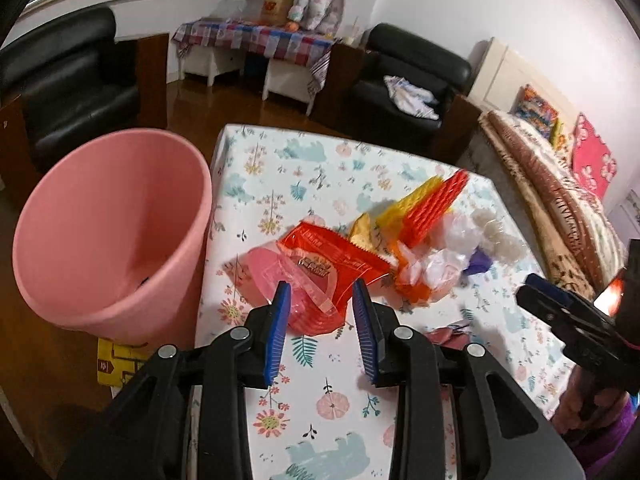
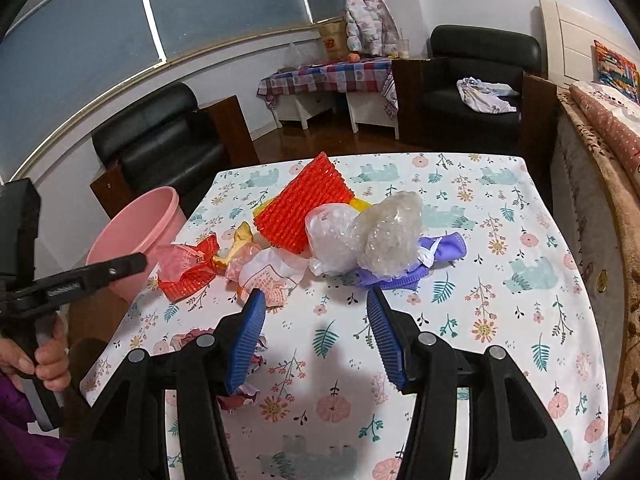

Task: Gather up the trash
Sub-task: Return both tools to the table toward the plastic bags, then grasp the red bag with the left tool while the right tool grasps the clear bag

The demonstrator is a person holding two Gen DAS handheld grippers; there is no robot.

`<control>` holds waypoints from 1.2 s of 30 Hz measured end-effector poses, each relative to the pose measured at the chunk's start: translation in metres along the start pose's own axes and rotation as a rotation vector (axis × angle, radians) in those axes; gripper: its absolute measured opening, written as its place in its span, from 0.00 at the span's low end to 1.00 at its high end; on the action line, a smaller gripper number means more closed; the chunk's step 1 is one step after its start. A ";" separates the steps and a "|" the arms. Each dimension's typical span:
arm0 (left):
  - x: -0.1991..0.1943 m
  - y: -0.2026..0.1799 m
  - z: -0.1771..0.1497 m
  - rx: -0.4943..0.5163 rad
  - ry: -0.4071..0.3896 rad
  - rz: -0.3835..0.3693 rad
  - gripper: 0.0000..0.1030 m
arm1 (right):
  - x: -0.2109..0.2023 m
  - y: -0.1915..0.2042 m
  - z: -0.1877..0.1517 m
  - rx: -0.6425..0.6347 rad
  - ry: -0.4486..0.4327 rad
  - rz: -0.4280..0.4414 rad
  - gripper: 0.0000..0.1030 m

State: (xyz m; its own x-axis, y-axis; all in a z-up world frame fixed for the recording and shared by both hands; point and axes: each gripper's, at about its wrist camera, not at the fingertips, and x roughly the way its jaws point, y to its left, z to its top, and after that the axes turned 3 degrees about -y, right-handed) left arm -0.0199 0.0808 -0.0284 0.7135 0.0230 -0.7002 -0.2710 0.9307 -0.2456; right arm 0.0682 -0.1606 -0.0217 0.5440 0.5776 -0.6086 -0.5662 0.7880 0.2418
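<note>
A heap of trash lies on the floral table (image 1: 320,408): a red snack wrapper (image 1: 332,268) with a pink wrapper (image 1: 264,272), a red foam net (image 2: 300,204), bubble wrap (image 2: 388,236), a purple cloth (image 2: 444,248) and white plastic (image 2: 276,276). My left gripper (image 1: 322,292) is open, its jaws on either side of the red wrapper's near edge. My right gripper (image 2: 316,304) is open above the table, just short of the heap. A crumpled pink-white paper (image 2: 256,356) lies beside its left finger. A pink bin (image 1: 108,232) stands left of the table.
Black armchairs (image 2: 160,148) stand behind the table, one (image 2: 476,88) with a cloth on it. A bed with a brown blanket (image 1: 560,188) runs along the right. A yellow box (image 1: 116,364) lies under the bin. A checked side table (image 2: 332,76) stands at the back wall.
</note>
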 end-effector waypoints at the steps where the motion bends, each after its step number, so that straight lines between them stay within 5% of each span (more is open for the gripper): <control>1: 0.003 0.001 0.000 -0.007 0.010 0.003 0.31 | 0.001 0.000 0.000 0.002 0.001 0.005 0.51; 7: 0.020 -0.006 0.000 -0.003 0.031 0.021 0.30 | 0.010 0.004 0.000 0.011 0.016 0.039 0.51; 10: 0.025 -0.009 0.000 0.011 0.045 0.028 0.11 | 0.016 0.011 0.005 0.007 0.019 0.063 0.51; 13: 0.024 -0.011 -0.002 0.036 0.029 0.048 0.03 | 0.026 0.015 0.008 0.009 0.040 0.077 0.51; 22: -0.002 -0.005 0.001 0.020 -0.056 0.013 0.02 | 0.071 0.022 0.015 0.072 0.150 0.109 0.50; 30: -0.018 -0.004 0.003 0.033 -0.105 -0.009 0.02 | 0.087 0.027 0.015 0.112 0.176 0.112 0.12; 36: -0.031 -0.001 0.010 0.039 -0.154 -0.032 0.02 | 0.065 0.033 0.021 0.063 0.115 0.093 0.08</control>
State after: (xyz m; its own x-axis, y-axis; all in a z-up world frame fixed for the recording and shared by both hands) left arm -0.0354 0.0830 -0.0001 0.8128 0.0464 -0.5807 -0.2237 0.9453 -0.2375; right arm 0.0980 -0.0918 -0.0373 0.4144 0.6237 -0.6628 -0.5693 0.7459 0.3459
